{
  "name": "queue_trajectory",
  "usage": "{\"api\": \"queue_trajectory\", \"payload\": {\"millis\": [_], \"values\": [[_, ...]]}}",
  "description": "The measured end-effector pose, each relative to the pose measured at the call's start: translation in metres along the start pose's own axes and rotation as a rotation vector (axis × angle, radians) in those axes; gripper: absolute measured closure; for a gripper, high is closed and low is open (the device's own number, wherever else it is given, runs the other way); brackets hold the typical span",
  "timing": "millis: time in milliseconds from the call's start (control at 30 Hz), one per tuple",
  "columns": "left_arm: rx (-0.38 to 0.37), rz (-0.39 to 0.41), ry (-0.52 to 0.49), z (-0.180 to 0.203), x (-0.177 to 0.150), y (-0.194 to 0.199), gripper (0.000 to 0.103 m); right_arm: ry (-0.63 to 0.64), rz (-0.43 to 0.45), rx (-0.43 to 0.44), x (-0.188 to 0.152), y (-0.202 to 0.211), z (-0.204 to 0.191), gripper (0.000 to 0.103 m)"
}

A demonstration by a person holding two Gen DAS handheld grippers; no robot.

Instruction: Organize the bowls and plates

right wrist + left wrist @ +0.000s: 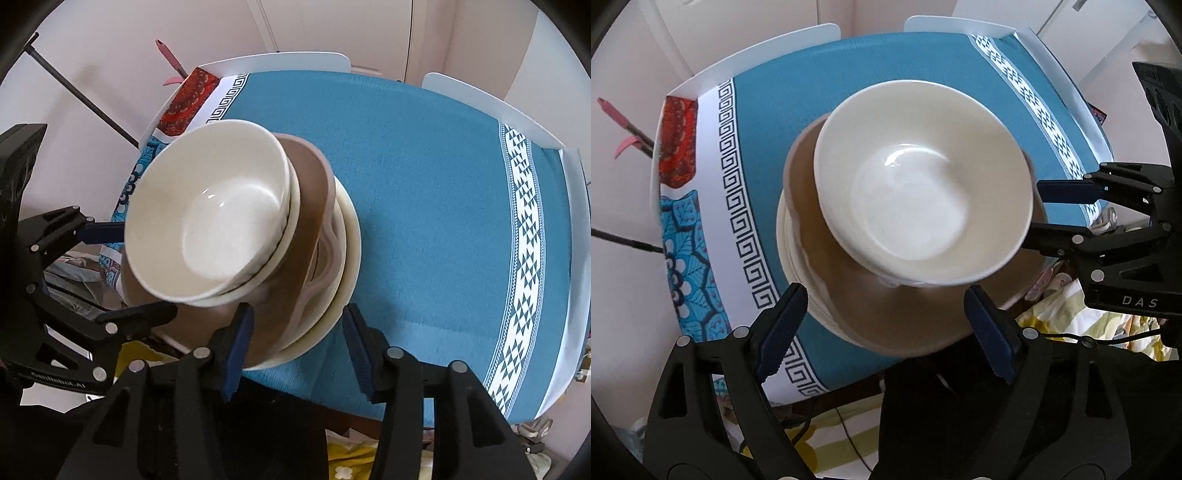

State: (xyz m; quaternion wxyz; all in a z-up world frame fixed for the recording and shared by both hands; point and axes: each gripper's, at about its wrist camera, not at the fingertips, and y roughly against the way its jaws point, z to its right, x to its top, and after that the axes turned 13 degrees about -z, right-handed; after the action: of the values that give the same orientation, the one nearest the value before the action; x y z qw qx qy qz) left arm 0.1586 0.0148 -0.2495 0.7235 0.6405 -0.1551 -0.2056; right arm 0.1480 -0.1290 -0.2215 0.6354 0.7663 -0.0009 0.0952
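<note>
A stack of dishes stands on the blue tablecloth point(798, 110): two nested white bowls point(923, 184) on a brown plate point(905, 317), on cream plates point(792, 258). In the right wrist view the white bowls point(214, 218) sit on the brown plate point(310, 192) and the cream plates point(351, 236). My left gripper point(886, 321) is open, its jaws on either side of the brown plate's near rim. My right gripper point(295, 343) is open at the near rim of the stack; it also shows in the left wrist view point(1049, 210) beside the stack.
The tablecloth point(424, 184) has patterned borders, with a red patterned cloth point(677, 144) at the far left corner. White chair backs point(942, 24) stand behind the table. A yellow-and-white cloth point(1071, 306) lies below the table's near edge.
</note>
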Motion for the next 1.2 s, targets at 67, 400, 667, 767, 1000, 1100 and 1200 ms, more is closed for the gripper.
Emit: {"api": "queue_trajectory", "payload": {"millis": [67, 400, 667, 767, 1000, 1100, 1200], "values": [[0.001, 0.01, 0.008, 0.0, -0.005, 0.005, 0.017, -0.004, 0.007, 0.004, -0.004, 0.002, -0.002, 0.058], [0.016, 0.194, 0.081, 0.015, -0.052, 0.065, 0.017, -0.031, 0.157, -0.017, -0.048, 0.056, -0.012, 0.058], [0.106, 0.576, 0.141, 0.043, -0.094, 0.162, 0.016, -0.077, 0.444, -0.095, -0.092, 0.142, -0.026, 0.009], [0.159, 0.753, 0.166, 0.056, -0.115, 0.199, 0.001, -0.116, 0.582, -0.147, -0.109, 0.179, -0.03, 0.007], [0.255, 0.983, 0.197, 0.07, -0.142, 0.243, 0.0, -0.182, 0.841, -0.277, -0.139, 0.234, -0.043, 0.001], [0.253, 1.003, 0.208, 0.071, -0.145, 0.246, 0.0, -0.196, 0.897, -0.292, -0.144, 0.244, -0.044, 0.001], [0.264, 1.015, 0.226, 0.071, -0.149, 0.247, 0.0, -0.193, 0.919, -0.319, -0.143, 0.246, -0.049, 0.001]]}}
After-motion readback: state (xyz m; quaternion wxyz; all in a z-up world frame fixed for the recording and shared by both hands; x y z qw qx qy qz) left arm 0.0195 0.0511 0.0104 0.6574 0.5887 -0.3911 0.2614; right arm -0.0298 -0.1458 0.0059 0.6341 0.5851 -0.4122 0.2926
